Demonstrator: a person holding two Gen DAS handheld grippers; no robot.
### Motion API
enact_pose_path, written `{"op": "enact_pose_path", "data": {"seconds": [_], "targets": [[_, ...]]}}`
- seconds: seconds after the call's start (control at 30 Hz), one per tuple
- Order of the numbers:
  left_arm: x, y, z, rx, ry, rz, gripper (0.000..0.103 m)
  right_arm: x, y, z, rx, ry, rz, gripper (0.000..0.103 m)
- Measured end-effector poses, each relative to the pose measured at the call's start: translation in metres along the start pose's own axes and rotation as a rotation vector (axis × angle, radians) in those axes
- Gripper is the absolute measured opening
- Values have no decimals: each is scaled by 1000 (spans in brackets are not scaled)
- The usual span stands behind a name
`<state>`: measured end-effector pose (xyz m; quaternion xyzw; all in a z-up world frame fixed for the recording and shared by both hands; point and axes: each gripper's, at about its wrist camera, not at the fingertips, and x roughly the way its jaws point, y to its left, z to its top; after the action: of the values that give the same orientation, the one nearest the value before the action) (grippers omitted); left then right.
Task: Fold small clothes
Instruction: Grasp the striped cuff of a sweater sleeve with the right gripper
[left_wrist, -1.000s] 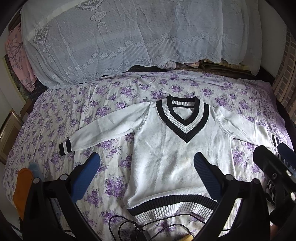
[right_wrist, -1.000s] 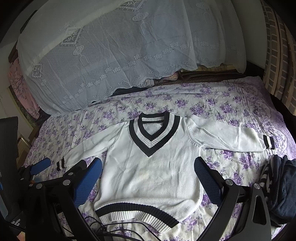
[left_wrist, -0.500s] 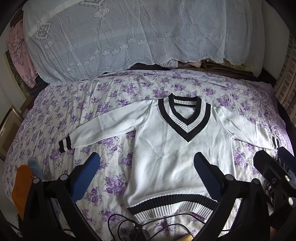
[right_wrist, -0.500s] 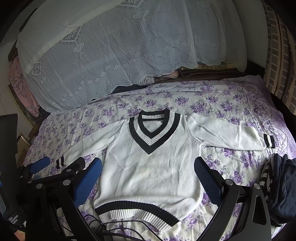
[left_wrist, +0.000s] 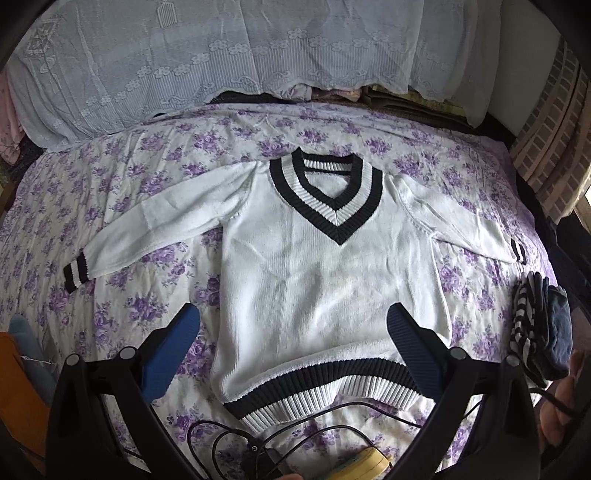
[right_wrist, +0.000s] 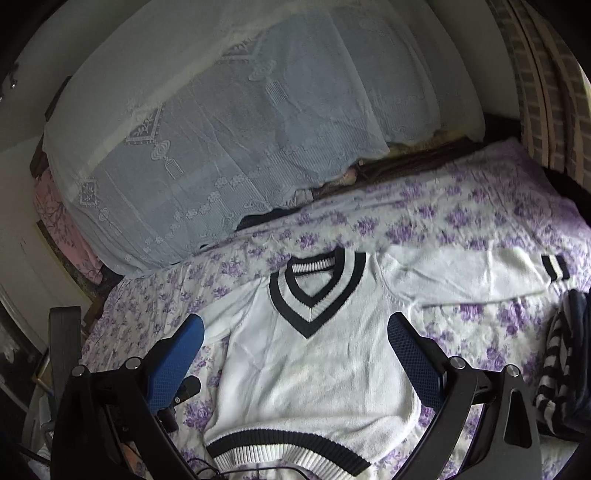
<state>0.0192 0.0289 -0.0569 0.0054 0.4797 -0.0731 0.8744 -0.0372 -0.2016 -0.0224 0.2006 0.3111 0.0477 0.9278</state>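
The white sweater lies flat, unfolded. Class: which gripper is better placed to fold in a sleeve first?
Probably right. Both grippers are open and empty, but the right gripper looks closer to the sweater, whose sleeve lies just ahead to its right.

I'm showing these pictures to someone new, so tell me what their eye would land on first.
First, the white sweater with black-striped V-neck, spread flat with both sleeves out in the middle of the purple-flowered bedspread. Next, the open blue-padded left gripper and right gripper hanging above its lower half. A dark striped clothes pile lies beside the sweater's right sleeve.
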Motion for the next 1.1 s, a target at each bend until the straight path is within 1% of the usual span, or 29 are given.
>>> {"op": "enact_pose_path", "data": {"seconds": [0.03,0.07,0.13,0.17,0.27,0.33,0.37,0.47,0.5,0.53,0.6,0.63,0.7,0.8,0.83,0.87,0.9,0.93,1.0,1.1], "targets": [[8,-1,0,9,25,-9,98,4,-14,2,43,38,-42,100],[16,-2,-1,15,49,-26,98,4,-30,1,86,48,-73,100],[32,-8,1,16,92,-45,98,0,-66,0,163,22,-84,100],[40,-13,3,15,104,-43,98,0,-84,3,189,11,-94,100],[63,-35,16,-9,133,9,98,3,-140,22,254,-1,-122,99],[77,-53,31,-27,159,13,98,9,-179,37,303,0,-132,97],[82,-64,40,-23,160,26,98,14,-198,44,321,1,-143,95],[94,-94,68,25,134,106,98,33,-251,60,388,13,-190,88],[97,-103,77,40,125,130,98,39,-268,62,421,19,-198,83],[100,-111,85,51,119,147,98,44,-285,64,466,25,-199,78],[109,-124,103,57,117,166,98,55,-314,63,556,33,-200,71],[114,-129,112,54,119,168,98,58,-324,62,586,37,-207,68],[126,-140,129,49,116,163,98,64,-341,59,617,36,-230,67],[150,-159,151,95,99,172,98,67,-363,50,664,50,-310,67],[159,-165,157,118,95,185,98,67,-373,44,700,59,-330,63],[171,-170,163,143,94,193,98,68,-381,39,721,63,-333,58],[182,-174,167,163,96,196,98,68,-385,36,720,70,-344,51],[193,-176,171,179,103,204,98,68,-387,35,716,77,-354,49],[216,-177,177,193,126,212,98,68,-388,34,714,71,-350,49],[247,-174,183,184,148,209,98,68,-392,34,739,75,-360,48]]}}
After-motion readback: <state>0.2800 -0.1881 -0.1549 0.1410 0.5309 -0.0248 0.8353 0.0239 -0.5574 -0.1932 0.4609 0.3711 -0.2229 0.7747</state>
